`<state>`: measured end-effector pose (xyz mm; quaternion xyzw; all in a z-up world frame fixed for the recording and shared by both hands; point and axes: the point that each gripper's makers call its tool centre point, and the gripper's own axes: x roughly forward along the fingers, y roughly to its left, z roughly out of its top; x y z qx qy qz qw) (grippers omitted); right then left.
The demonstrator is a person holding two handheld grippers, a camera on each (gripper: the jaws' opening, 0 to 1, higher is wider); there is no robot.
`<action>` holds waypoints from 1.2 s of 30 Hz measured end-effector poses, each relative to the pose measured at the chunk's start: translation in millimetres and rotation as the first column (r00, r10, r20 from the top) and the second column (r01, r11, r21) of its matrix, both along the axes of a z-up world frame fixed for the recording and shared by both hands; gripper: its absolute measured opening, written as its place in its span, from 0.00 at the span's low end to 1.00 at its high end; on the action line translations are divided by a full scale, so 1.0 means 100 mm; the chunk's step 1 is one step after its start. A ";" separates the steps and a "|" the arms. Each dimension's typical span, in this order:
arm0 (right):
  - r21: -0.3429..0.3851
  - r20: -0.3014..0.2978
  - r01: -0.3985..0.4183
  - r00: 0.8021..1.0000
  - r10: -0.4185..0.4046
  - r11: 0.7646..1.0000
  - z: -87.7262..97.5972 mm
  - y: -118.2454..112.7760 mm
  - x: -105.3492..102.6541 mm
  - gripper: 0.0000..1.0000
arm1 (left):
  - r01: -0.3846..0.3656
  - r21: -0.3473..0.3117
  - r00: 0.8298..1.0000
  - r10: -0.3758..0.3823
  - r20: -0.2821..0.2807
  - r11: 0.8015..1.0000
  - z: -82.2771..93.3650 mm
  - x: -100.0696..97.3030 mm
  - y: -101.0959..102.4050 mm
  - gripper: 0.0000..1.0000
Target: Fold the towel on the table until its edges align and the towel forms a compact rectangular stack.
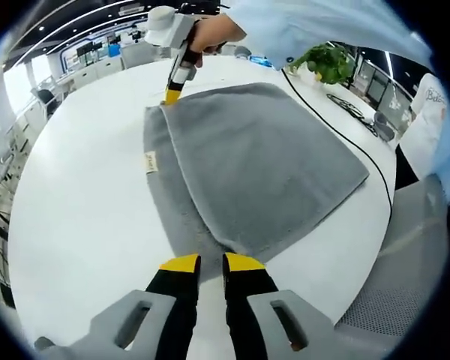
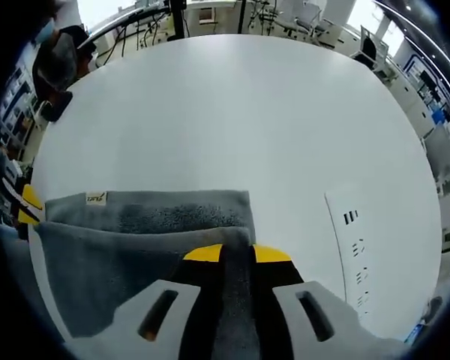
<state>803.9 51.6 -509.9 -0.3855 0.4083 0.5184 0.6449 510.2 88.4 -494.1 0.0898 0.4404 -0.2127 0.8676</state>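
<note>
A grey towel [image 1: 262, 165] lies on the round white table [image 1: 82, 195], folded over so its upper layer stops short of the lower layer's left edge, where a small tag [image 1: 149, 161] shows. My left gripper [image 1: 212, 262] is at the near corner of the upper layer, jaws close together with the towel's tip between them. A hand holds my right gripper [image 1: 171, 94] at the far corner. In the right gripper view, the towel [image 2: 135, 262] runs up between the right gripper's [image 2: 237, 253] shut jaws. The left gripper [image 2: 28, 207] sits at the towel's far left corner.
A black cable [image 1: 345, 127] runs along the table beside the towel's right edge. A green plant [image 1: 328, 61] stands at the far right. A white power strip [image 2: 352, 247] lies right of the towel. Bare table stretches to the left [image 1: 67, 225].
</note>
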 end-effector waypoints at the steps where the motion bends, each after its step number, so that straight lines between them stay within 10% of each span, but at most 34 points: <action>1: 0.003 0.001 0.000 1.000 0.000 1.000 0.03 0.00 -0.02 0.11 | -0.003 -0.001 1.000 0.003 0.007 1.000 0.02 0.01 0.01 0.13; 36: 0.060 -0.011 0.014 1.000 -0.013 0.998 0.22 -0.19 -0.11 0.26 | 0.000 0.021 0.995 -0.002 0.102 1.000 0.31 0.12 -0.06 0.32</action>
